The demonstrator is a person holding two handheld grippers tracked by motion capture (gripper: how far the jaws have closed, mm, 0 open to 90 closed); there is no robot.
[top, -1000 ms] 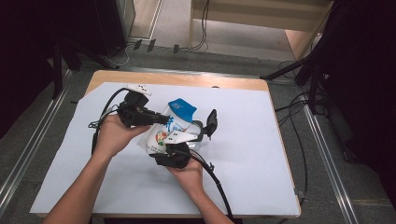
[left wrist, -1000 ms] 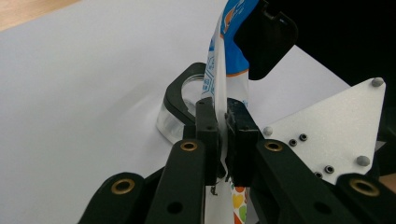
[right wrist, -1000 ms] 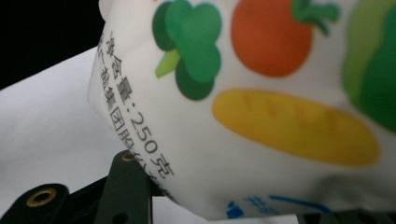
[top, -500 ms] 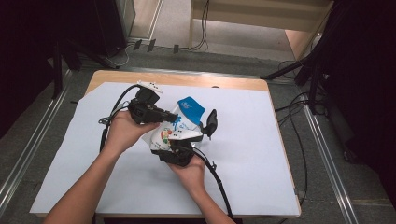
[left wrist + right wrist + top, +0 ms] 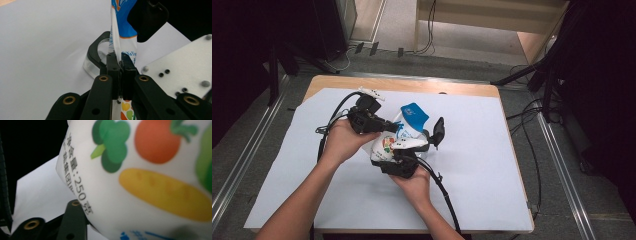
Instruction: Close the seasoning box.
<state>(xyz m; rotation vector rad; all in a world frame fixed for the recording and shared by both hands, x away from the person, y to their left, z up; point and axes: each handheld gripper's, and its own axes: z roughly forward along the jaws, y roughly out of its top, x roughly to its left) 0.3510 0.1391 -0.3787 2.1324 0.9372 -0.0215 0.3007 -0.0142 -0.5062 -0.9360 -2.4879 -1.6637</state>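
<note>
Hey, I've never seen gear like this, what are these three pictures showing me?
A person works at a table covered with white paper, holding a hand-operated gripper in each hand; there is no robot arm. The high view looks down from above. The other two pictures come from small cameras riding on each gripper, looking along its black jaws. The left gripper has its jaws shut on the thin edge of a white and blue food pouch, clearest in the left gripper view. The right gripper holds the pouch's body, printed with vegetables; its jaws have just been opening slightly.
</note>
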